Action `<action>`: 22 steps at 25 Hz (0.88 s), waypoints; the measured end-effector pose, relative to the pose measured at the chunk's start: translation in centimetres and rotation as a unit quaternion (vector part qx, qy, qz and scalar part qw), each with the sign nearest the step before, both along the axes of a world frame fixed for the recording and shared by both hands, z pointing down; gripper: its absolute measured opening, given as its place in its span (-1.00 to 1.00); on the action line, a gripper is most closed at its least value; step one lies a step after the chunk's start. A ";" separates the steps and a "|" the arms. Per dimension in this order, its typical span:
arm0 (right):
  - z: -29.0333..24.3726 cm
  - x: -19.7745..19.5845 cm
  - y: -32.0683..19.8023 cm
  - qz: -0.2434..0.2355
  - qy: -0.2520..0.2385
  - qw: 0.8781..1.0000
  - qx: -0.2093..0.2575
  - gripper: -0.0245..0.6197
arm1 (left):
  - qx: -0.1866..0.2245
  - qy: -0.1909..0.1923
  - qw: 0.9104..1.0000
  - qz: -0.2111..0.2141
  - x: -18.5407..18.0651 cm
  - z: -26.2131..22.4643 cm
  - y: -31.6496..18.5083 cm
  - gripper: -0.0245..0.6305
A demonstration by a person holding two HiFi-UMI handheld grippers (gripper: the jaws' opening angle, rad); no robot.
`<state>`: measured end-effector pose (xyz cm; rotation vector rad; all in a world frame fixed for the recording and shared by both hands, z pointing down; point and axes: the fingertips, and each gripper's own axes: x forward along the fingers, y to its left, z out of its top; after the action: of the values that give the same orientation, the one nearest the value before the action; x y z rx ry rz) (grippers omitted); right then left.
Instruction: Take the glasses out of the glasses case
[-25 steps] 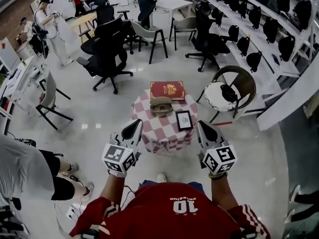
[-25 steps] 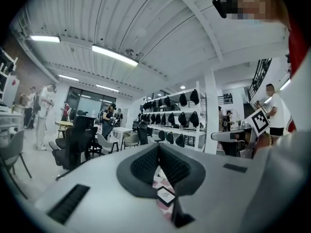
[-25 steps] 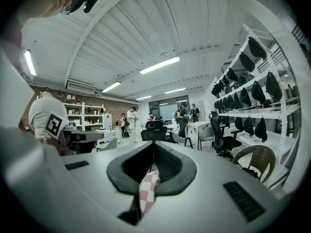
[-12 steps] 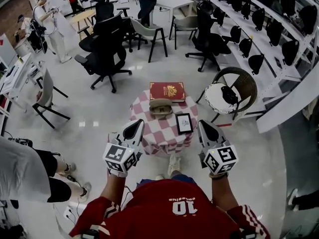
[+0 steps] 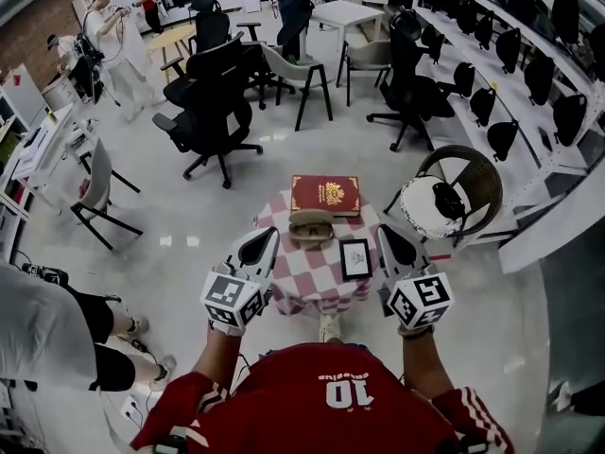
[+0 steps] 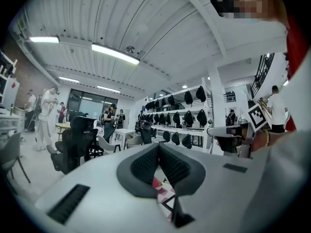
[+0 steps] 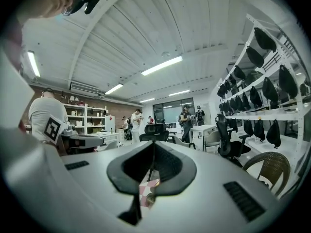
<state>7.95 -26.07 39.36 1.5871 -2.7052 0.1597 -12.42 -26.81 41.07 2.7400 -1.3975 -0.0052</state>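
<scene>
- The floor (image 5: 189, 225) is pale and glossy.
- Black office chairs (image 5: 213, 112) stand on it, a wicker chair (image 5: 477, 164) at the right.
- White shelves (image 5: 553, 159) carry black bags (image 5: 502, 138).
- Long lamps (image 6: 114, 54) shine on the ceiling (image 6: 160, 33).

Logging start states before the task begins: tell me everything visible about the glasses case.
The glasses case is a tan, rounded oblong shell, hard-looking, apparently closed, lying flat. It rests on the checkered tablecloth, just in front of the red book and beside the black picture frame. Whether it touches the book is unclear. Neither the left gripper nor the right gripper touches it.
</scene>
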 end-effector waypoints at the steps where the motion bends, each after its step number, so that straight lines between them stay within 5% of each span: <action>1: 0.0 0.2 -0.6 -0.001 -0.001 1.000 -0.001 -0.86 | 0.001 -0.004 1.000 0.001 0.3 0.0 -0.6 -0.90; 16: 1.5 0.0 -4.5 -0.005 0.015 1.000 -0.017 -0.86 | 0.012 -0.025 0.999 0.037 2.7 0.5 -4.9 -0.89; 22: 1.8 -0.5 -5.3 -0.013 0.013 1.000 -0.021 -0.86 | 0.011 -0.045 0.998 0.051 3.4 1.3 -5.8 -0.73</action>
<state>7.42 -31.38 41.14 1.5324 -2.6825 0.1924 -9.05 -32.60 42.36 2.8595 -1.2835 0.1107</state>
